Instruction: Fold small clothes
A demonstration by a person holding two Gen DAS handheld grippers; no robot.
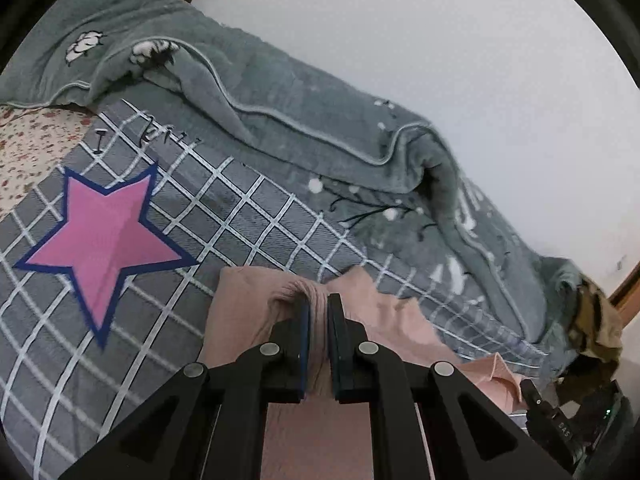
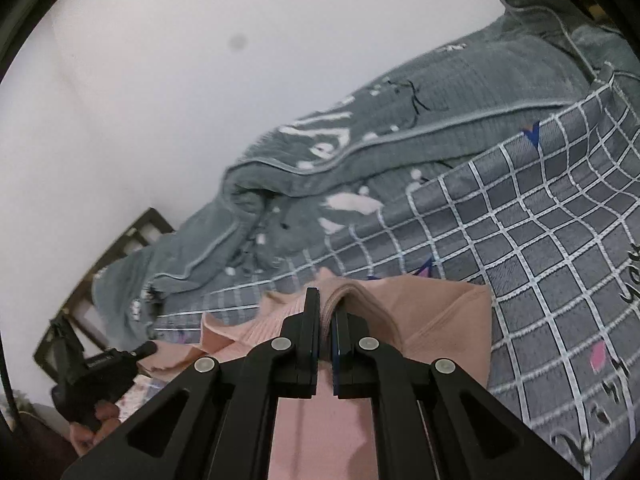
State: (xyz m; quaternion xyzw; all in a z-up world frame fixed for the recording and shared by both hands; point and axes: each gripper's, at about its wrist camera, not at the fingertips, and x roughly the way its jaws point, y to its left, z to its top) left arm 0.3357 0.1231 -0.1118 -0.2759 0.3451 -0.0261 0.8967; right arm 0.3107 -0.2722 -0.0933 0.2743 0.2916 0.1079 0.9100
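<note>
A small pink ribbed garment (image 1: pixel 400 320) lies on the grey checked bed sheet (image 1: pixel 248 216). My left gripper (image 1: pixel 319 300) is shut on a bunched fold of the pink garment, which rises between its pads. In the right wrist view my right gripper (image 2: pixel 326 300) is shut on another fold of the same pink garment (image 2: pixel 440 320). The left gripper also shows in the right wrist view (image 2: pixel 120 356) at the lower left, holding the cloth's far end. The right gripper shows at the lower right of the left wrist view (image 1: pixel 548 408). The cloth under both grippers is partly hidden.
A rumpled grey-green blanket (image 1: pixel 300 112) lies along the wall side of the bed. A pink star print (image 1: pixel 108 236) marks the sheet. A floral sheet (image 1: pixel 28 148) shows at the left. A brown cloth heap (image 1: pixel 596 328) sits at the bed's end. A dark wooden bed frame (image 2: pixel 112 256) shows left.
</note>
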